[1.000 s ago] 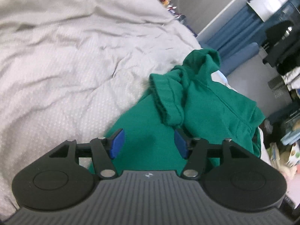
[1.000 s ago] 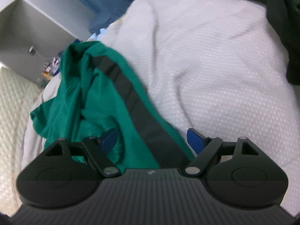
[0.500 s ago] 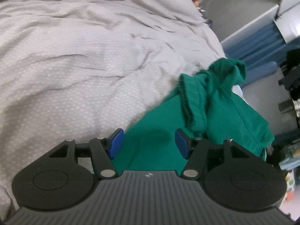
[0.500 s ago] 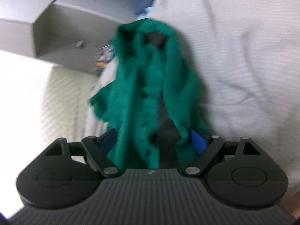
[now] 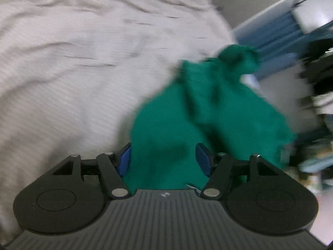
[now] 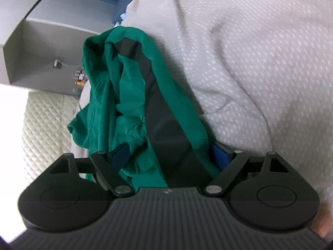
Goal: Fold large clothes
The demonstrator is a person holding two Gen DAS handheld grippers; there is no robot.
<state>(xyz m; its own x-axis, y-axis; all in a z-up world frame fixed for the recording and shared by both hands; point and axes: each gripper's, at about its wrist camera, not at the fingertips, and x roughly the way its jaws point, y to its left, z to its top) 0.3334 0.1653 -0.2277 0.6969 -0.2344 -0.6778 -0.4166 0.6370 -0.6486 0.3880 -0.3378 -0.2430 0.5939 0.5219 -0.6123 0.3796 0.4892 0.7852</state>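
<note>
green garment (image 5: 208,125) is bunched near the bed (image 5: 72,73) edge. left gripper (image 5: 164,158) was just opening, cloth sits between spread jaws; right gripper (image 6: 170,156) stands wide, grip unclear. risk: loose fabric could be dropped or slid off the edge.

A garment (image 5: 208,120) lies bunched on a bedspread (image 5: 72,73), close to the bed's edge. In the left wrist view it sits to the right of the open spread, its near end between the fingers of the left gripper (image 5: 164,158), with a cabinet (image 5: 270,20) and clutter beyond it on the right. In the right wrist view the garment (image 6: 133,95) runs up from between the fingers of the right gripper (image 6: 170,156), bedspread (image 6: 260,62) on its right, a padded headboard (image 6: 41,120) to its left and a cabinet (image 6: 52,41) behind.
</note>
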